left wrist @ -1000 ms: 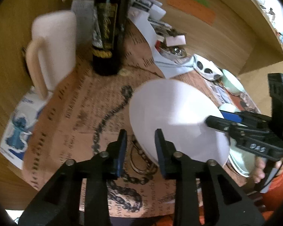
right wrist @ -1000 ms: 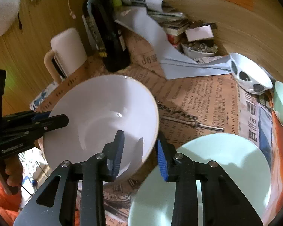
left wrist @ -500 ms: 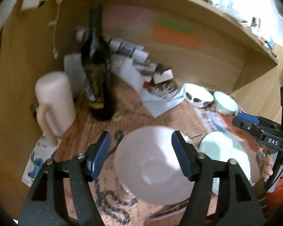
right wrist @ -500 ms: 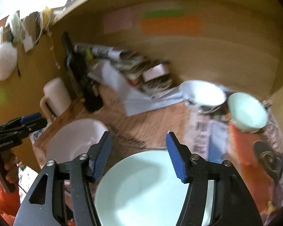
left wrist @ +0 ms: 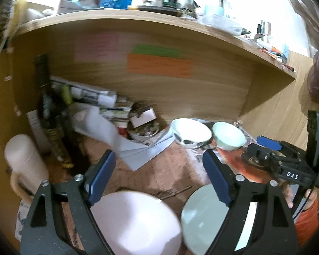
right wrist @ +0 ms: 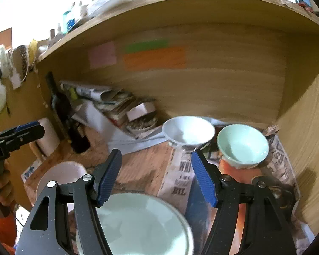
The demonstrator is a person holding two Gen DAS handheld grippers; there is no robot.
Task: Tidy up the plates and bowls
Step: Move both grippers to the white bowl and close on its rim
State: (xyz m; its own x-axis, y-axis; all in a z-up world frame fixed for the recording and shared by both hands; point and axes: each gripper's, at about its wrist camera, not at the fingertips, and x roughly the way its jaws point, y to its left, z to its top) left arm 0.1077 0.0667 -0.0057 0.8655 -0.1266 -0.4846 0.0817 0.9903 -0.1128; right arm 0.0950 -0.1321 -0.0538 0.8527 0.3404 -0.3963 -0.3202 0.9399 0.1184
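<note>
Both my grippers gape wide, holding nothing; the pale green bowl (right wrist: pixel 242 145) sits at one o'clock from my right gripper (right wrist: pixel 156 175), nearer it than my left gripper (left wrist: pixel 159 177)

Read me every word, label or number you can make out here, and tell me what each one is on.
"DAS": white letters on the black right gripper.
"BIL": large print on the newspaper sheet covering the desk; the line above is cut off.
Pink, green and orange wall notes: too blurred.
Dark bottle's label: unreadable.
</note>
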